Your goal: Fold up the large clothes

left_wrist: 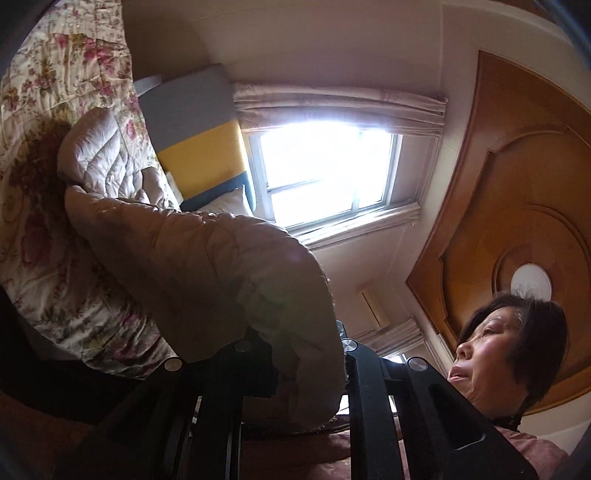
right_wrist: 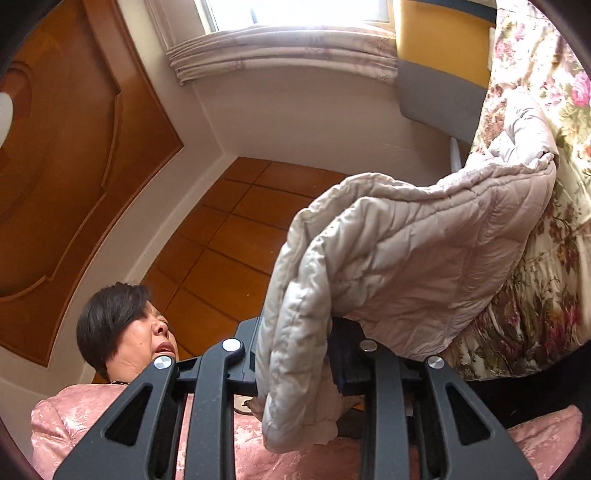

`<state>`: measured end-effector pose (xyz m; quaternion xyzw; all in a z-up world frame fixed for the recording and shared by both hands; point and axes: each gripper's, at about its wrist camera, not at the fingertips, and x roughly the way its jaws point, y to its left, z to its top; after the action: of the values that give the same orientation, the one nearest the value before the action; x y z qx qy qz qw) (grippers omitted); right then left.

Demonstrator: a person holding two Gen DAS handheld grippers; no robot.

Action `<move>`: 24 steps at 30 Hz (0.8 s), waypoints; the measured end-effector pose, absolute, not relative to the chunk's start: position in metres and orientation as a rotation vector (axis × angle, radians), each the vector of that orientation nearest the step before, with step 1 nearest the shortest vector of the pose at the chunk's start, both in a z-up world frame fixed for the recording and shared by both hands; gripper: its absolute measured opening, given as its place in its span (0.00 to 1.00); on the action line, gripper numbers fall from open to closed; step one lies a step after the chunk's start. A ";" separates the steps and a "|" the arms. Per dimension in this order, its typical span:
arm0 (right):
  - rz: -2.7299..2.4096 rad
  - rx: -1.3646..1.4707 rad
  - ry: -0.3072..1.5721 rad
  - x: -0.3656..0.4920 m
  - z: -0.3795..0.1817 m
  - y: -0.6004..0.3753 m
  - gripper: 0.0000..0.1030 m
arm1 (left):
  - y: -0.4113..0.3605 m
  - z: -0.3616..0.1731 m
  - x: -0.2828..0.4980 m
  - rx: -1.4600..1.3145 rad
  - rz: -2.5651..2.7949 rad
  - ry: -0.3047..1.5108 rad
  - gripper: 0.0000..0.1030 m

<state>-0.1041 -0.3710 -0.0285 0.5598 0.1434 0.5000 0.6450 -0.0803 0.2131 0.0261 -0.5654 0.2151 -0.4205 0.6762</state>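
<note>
Left gripper (left_wrist: 306, 363) clamped on quilted jacket (left_wrist: 192, 258); right gripper (right_wrist: 295, 360) pinching doubled edge. Jacket trails beyond jaws to floral bedspread (left_wrist: 48, 221). Fold barely started; most remains.

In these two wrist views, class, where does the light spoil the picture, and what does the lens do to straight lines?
Left wrist view: the window is blown out to white, a faint flare sits on the padded jacket, and the bed's lower corner falls into shadow. Right wrist view: the window glares along the top edge, and the wall and ceiling lines bow under fisheye distortion.
</note>
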 end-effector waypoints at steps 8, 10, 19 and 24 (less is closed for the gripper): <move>0.976 1.439 0.291 -0.046 -0.039 -0.386 0.25 | 0.211 0.019 -0.014 -1.215 -0.856 0.586 0.12; 0.921 1.476 0.306 -0.024 -0.047 -0.388 0.25 | 0.205 0.019 0.010 -1.182 -0.838 0.634 0.12; 0.728 1.627 0.391 0.060 -0.085 -0.389 0.25 | 0.193 -0.019 0.103 -1.158 -0.640 0.762 0.12; 0.577 1.620 0.454 0.087 -0.101 -0.392 0.25 | 0.186 -0.037 0.139 -1.037 -0.495 0.809 0.12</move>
<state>0.0873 -0.3925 -0.1006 0.7075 0.1981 0.2519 0.6299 0.1394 0.1861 -0.0371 -0.4770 0.3720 -0.2274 0.7631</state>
